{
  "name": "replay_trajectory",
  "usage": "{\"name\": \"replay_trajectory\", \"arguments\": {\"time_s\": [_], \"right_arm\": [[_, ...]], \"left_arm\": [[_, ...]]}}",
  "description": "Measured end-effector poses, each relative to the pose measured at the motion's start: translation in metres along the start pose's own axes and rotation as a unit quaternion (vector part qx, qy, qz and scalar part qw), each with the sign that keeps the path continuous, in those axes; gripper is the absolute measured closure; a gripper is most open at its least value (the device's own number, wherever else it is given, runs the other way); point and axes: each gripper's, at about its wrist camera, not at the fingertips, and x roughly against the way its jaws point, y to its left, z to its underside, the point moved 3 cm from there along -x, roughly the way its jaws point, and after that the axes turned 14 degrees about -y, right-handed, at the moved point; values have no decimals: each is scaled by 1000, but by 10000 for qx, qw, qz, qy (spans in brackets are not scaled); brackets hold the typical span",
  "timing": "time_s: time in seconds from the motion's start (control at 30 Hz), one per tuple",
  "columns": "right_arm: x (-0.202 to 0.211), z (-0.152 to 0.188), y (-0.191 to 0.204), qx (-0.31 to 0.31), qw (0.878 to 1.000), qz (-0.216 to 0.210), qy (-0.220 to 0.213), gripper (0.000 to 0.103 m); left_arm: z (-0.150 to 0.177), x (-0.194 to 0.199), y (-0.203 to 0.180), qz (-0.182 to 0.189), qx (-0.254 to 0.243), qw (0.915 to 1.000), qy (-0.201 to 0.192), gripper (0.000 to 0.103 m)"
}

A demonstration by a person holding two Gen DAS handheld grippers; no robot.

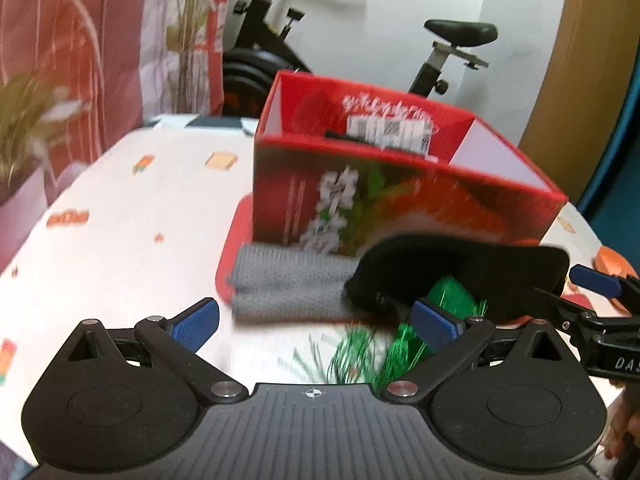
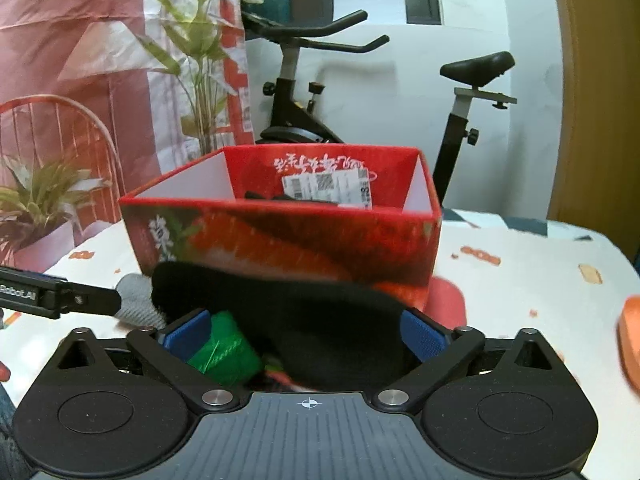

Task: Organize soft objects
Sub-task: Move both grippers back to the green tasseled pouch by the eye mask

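Both hand-held grippers, left and right, spread wide; green tinsel half-hidden (black cloth over it).

Home living space: exercise bike against white wall, potted plants, red wire chair, table under patterned white cloth, wooden door.

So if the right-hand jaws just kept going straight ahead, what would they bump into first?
Probably the black soft item lying between the open right gripper fingers, with the red box just behind it; depth is hard to judge.
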Motion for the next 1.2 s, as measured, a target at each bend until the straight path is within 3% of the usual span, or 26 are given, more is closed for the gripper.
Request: {"name": "replay_trajectory", "arguments": {"time_s": [0.33, 0.43, 0.83, 1.1, 1.2], "right_arm": [[4, 25, 23, 315, 9989, -348, 9, 9], [2, 29, 25, 341, 9986, -394, 89, 10], [-1, 33, 26, 337, 9981, -474, 197, 11], [-3, 35, 26, 337, 9979, -500, 253, 12], [-4, 37, 26, 340, 9975, -538, 292, 18]], "left_arm": [[28, 2, 0, -129, -131, 9998, 116, 0], [29, 2, 0, -67, -88, 9998, 177, 0], [34, -1, -5, -382, -483, 9974, 364, 0], [35, -3, -8, -297, -560, 9972, 405, 0], [36, -4, -7, -275, -531, 9972, 454, 0]]}}
